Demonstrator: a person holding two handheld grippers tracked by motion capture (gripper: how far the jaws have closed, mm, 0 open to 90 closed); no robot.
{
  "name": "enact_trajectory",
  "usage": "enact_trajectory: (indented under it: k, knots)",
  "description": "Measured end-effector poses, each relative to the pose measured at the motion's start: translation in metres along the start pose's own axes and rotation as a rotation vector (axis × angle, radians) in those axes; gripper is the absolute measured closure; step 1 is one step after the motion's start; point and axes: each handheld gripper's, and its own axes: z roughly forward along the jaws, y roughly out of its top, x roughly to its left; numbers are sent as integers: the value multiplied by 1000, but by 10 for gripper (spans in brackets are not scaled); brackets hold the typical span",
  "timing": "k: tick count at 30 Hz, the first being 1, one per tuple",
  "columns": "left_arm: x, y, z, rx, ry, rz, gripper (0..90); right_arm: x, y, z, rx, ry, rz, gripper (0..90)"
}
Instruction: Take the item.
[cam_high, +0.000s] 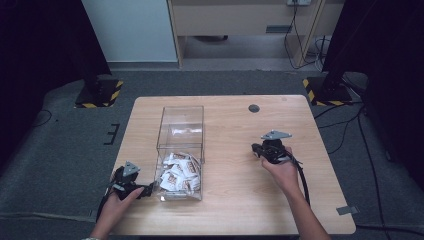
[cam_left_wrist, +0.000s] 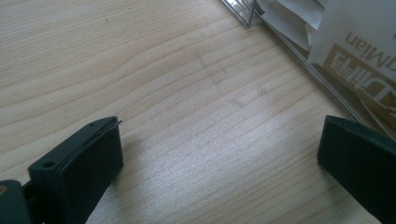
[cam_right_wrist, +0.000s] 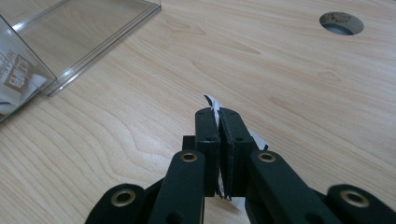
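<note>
Packet, thin and white, is pinched between the closed jaws of the right gripper right of centre in the high view, over the bare table. Left of centre stands a clear box heaped with sachets. At lower left the left gripper rests with jaws spread wide and nothing between them, just beside the box's near corner.

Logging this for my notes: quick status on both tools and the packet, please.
Left tool open, resting beside clear bin. Right tool shut on white packet, over bare table. More packets in bin. Nothing in the way.
</note>
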Motion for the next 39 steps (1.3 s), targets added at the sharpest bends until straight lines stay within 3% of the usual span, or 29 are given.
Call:
enact_trajectory:
  k: [4,8,16,24,28,39]
  knots:
    - [0,0,0,0,0,0,0,2,-2,3,13,1,5,852]
    - [0,0,0,0,0,0,0,4,-2,6,26,-6,-5,750]
    - [0,0,0,0,0,0,0,3,-1,-3,-4,-23,11,639]
    - [0,0,0,0,0,0,0,0,4,-16,-36,-85,38,308]
    - [0,0,0,0,0,0,0,-1,3,-24,-58,-122,38,206]
    - [0,0,0,0,0,0,0,-3,-15,-39,-70,-130,56,152]
